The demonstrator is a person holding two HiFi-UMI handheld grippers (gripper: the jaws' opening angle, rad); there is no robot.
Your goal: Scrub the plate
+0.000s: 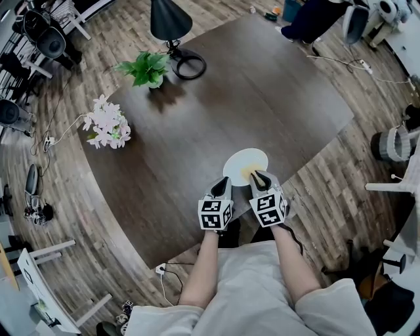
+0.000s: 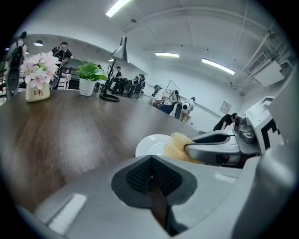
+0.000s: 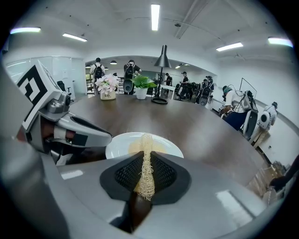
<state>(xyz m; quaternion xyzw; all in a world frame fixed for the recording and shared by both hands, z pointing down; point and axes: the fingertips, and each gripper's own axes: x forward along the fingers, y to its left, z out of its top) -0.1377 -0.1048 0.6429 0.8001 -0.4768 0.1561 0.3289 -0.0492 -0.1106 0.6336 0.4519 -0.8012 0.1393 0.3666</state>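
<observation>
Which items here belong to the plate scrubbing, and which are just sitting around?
In the job:
plate
scrubber, clamped in the right tool
left tool, shut and empty, beside the plate

Just lying about, farther back on the table:
green plant
flowers
lamp

plate (image 1: 244,159) is white, scrubber (image 3: 145,164) pale yellow, table (image 1: 230,98) dark wood-grain brown.

Long ceiling lights (image 3: 155,10) make everything bright. The pictures bend round at the edges, with dark corners.
</observation>
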